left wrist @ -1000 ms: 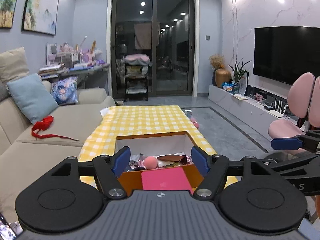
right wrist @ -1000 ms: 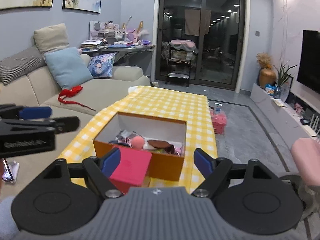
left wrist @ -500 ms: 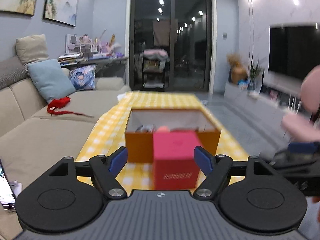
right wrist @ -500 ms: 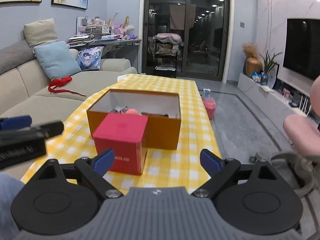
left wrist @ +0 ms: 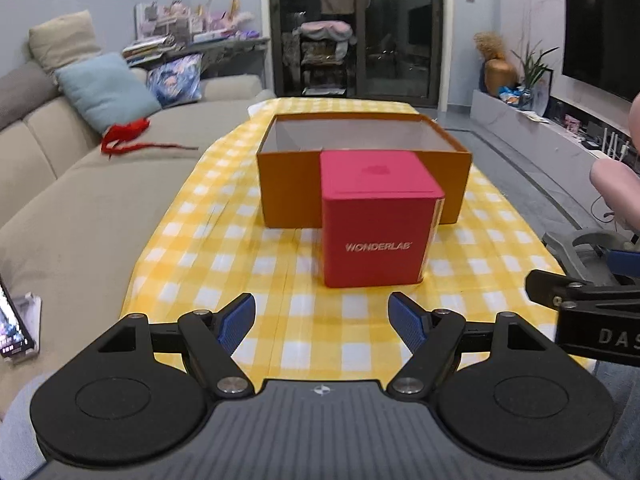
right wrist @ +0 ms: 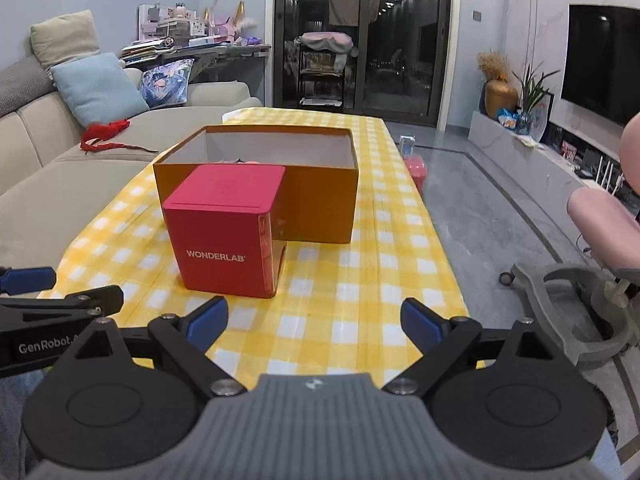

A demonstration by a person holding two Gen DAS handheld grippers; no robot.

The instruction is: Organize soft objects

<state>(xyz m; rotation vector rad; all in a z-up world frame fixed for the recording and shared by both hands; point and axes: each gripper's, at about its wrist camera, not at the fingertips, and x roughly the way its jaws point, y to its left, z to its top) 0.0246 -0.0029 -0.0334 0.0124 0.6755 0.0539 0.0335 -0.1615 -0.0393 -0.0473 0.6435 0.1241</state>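
Yellow-checked surface (left wrist: 248, 264) beside sofa: orange box (left wrist: 292, 184) at 12, soft items barely visible inside; red cube (left wrist: 376, 220) touching its front, prob. another container. Left claw (left wrist: 322, 322) & right claw (right wrist: 314, 322) both released, empty, low at 6, ready to reach.

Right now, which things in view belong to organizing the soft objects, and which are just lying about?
Job:
orange box, open
red WONDERLAB box
left tool, open
right tool, open

Lying about:
red ribbon on sofa
blue cushion
pink chair
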